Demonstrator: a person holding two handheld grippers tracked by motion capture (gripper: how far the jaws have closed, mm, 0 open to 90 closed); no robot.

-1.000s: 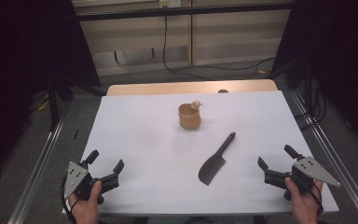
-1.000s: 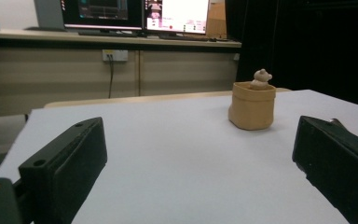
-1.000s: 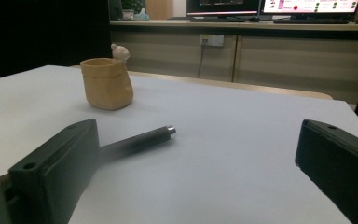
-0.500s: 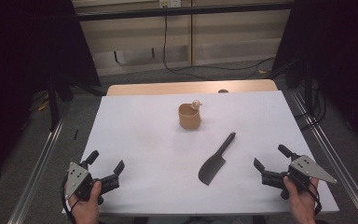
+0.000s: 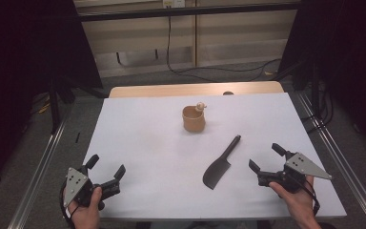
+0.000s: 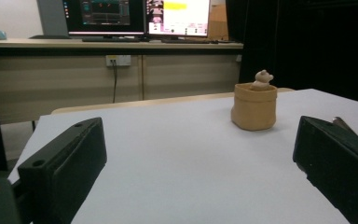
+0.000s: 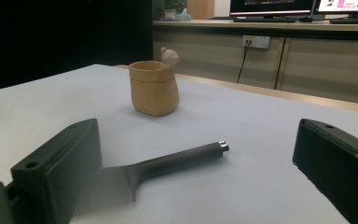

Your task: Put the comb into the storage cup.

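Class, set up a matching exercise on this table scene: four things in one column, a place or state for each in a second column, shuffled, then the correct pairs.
Things:
1. tan cup
2. dark cleaver
3. left hand-held gripper
4. small figure

Places or states:
A. lying flat on the white table, handle toward the far edge
B. perched at a cup's rim
C. open, at the near left corner
D. upright near the middle of the table

Pairs: 1-D, 2-A, 3-C, 4-B
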